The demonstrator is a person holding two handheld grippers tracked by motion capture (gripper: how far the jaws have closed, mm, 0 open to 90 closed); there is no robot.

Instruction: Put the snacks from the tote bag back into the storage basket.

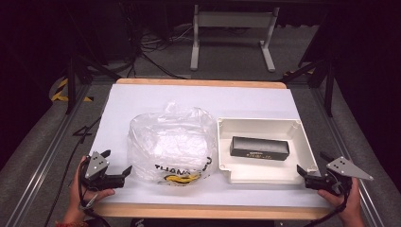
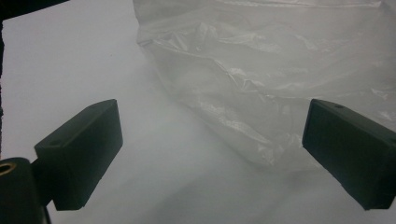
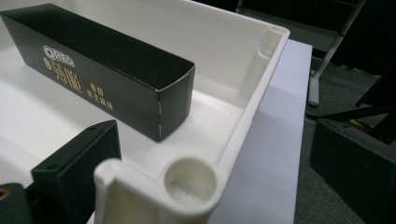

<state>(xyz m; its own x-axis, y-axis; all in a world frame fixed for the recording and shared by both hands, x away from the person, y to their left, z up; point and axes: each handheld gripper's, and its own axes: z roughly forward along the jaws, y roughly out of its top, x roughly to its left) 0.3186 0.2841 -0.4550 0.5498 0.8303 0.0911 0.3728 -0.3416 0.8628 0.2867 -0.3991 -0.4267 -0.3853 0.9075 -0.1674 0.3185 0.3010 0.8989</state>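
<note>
the left gripper, jaws spread wide and empty, sits just beside the clear plastic bag, left of the white tray. the right gripper, also wide and empty, straddles the tray's near right corner. inside the tray lies a black oreo box; the tray wall stands between that gripper and the box.

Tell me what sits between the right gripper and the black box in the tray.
The white tray's near corner: the right gripper's open jaws straddle it in the right gripper view, with bare tray floor beyond up to the black box.
</note>
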